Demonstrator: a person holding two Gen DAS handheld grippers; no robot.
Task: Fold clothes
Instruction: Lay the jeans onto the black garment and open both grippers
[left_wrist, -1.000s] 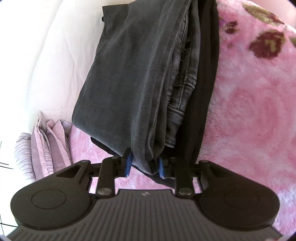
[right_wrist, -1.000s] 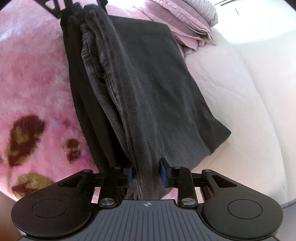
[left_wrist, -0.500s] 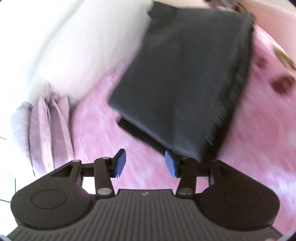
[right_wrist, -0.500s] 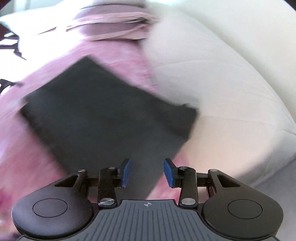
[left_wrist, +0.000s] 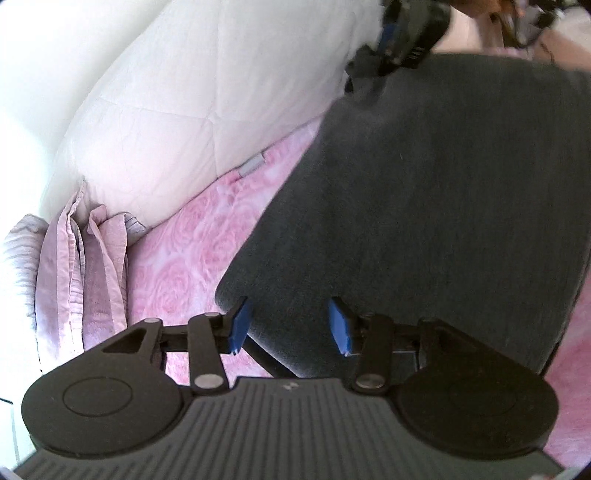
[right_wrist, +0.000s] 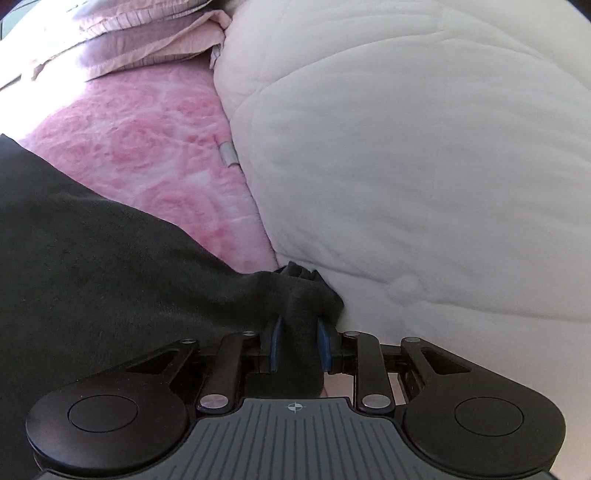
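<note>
A: Dark grey folded jeans lie on the pink blanket, beside the white duvet.
B: Tongs?
A: Right tongs just closed, pinching a jeans corner. Left tongs parted, gripping nothing.

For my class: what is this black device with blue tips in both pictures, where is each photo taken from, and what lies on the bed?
No robot here: a person holds a two-finger gripper in each hand, each with a camera looking along its fingers. One picture comes from the left gripper, one from the right gripper. On the bed lie a pink blanket, a white duvet, mauve pillows and dark folded trousers. The right gripper's jaws have just been closing and now pinch a corner of the trousers. The left gripper's jaws stand apart over the trousers' near edge, gripping nothing.
</note>
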